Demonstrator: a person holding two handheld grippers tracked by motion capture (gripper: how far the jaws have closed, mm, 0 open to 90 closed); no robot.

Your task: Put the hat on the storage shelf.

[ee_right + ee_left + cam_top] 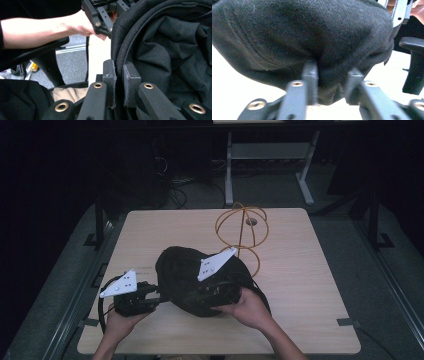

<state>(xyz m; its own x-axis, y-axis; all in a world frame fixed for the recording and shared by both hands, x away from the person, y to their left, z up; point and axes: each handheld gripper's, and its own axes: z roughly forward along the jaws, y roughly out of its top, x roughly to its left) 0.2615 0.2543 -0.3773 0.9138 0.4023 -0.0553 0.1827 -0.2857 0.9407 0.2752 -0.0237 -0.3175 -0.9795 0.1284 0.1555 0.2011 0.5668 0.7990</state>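
Black garment (192, 280) bunched mid-table (300, 285), pinched by left gripper (155, 296) at its nine o'clock edge, clamped by right gripper (200, 297) near six o'clock.

Both grippers, left (152, 296) and right (220, 292), seemingly grip a dark cloth bundle (190, 270) on the table (300, 270).

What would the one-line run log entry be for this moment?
left gripper: pinching fold of black fabric hat | right gripper: shut on hat's rim | wire stand: bare, behind hat | table
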